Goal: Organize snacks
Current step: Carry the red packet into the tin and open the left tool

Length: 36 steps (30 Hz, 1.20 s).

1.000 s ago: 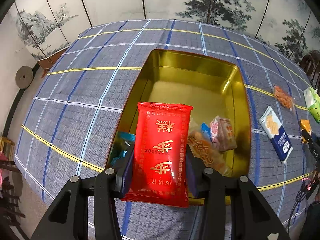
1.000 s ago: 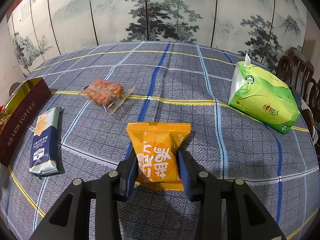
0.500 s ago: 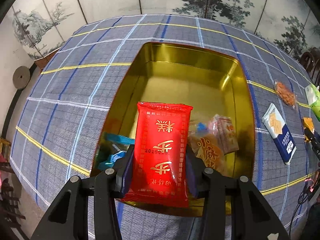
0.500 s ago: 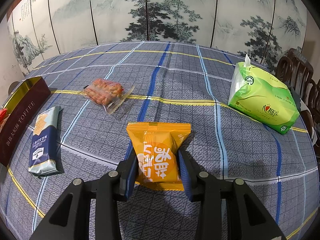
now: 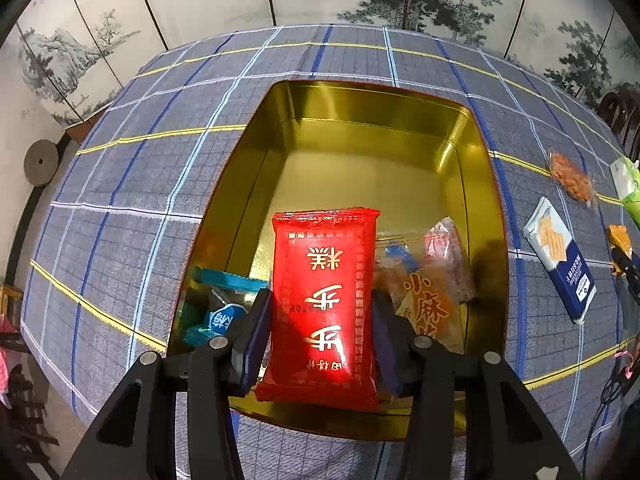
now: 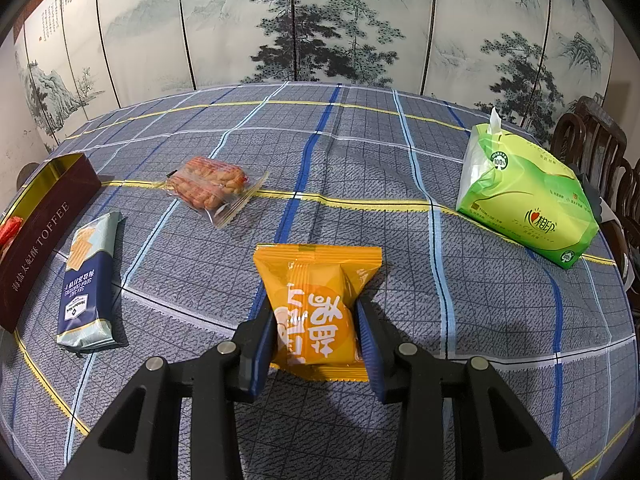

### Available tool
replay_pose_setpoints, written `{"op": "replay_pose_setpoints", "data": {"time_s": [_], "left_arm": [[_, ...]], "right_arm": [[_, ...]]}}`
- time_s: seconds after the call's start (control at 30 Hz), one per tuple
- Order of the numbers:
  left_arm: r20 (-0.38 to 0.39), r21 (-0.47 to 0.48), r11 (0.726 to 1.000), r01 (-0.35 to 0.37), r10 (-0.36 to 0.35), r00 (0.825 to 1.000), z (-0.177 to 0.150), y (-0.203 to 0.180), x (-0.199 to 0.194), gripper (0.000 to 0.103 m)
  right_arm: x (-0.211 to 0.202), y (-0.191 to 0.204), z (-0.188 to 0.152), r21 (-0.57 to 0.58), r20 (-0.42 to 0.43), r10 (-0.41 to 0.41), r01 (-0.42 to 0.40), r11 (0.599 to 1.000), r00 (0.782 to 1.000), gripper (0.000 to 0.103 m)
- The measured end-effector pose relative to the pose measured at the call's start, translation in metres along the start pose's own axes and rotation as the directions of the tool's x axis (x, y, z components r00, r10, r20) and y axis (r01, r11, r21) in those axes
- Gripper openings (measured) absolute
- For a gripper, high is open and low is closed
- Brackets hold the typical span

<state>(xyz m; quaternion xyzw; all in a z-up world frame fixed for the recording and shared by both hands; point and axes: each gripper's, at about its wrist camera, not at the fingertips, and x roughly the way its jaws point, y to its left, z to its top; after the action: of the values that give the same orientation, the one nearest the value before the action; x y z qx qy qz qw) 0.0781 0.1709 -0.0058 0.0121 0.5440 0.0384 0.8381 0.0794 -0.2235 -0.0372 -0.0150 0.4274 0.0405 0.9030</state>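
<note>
Presently, roughly halfway by my reckoning. Stowed in the gold tin [image 5: 484, 184]: a blue packet [image 5: 218, 312], an orange sesame-snack pack [image 5: 428, 312], a pinkish wrapper [image 5: 450, 248], all at the near end. In transit: red packet [image 5: 324, 300], pinched between the left gripper [image 5: 322, 344] fingers, held above the tin's near end, not yet released. Orange packet [image 6: 316, 312], clamped by the right gripper [image 6: 316, 336] over the tablecloth [image 6: 360, 160]. Outstanding on the cloth: blue cracker pack [image 6: 86, 276] just beside the tin, clear bag of twists [image 6: 212, 186]. Green tissue pack [image 6: 520, 200] stands well apart, likely not a snack.
</note>
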Motion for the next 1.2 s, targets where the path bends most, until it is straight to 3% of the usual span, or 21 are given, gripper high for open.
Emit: {"op": "replay_pose_setpoints", "data": {"time_s": [0.37,0.9,1.2], "left_arm": [[0.05,0.013,1.0,-0.014,0.014,0.999,0.002,-0.001,-0.016,0.062],[0.081,-0.013,1.0,0.025,-0.023,0.996,-0.009,0.011,-0.039,0.069],[0.081,-0.048,0.997,0.061,-0.057,0.995,-0.016,0.018,-0.043,0.07]], "right_arm": [[0.0,0.001,0.0,0.0,0.0,0.0,0.0,1.0,1.0,0.04],[0.0,-0.001,0.0,0.011,-0.003,0.0,0.0,1.0,1.0,0.04],[0.001,-0.002,0.007,0.012,-0.059,-0.038,0.038,0.999,0.998,0.04]]}}
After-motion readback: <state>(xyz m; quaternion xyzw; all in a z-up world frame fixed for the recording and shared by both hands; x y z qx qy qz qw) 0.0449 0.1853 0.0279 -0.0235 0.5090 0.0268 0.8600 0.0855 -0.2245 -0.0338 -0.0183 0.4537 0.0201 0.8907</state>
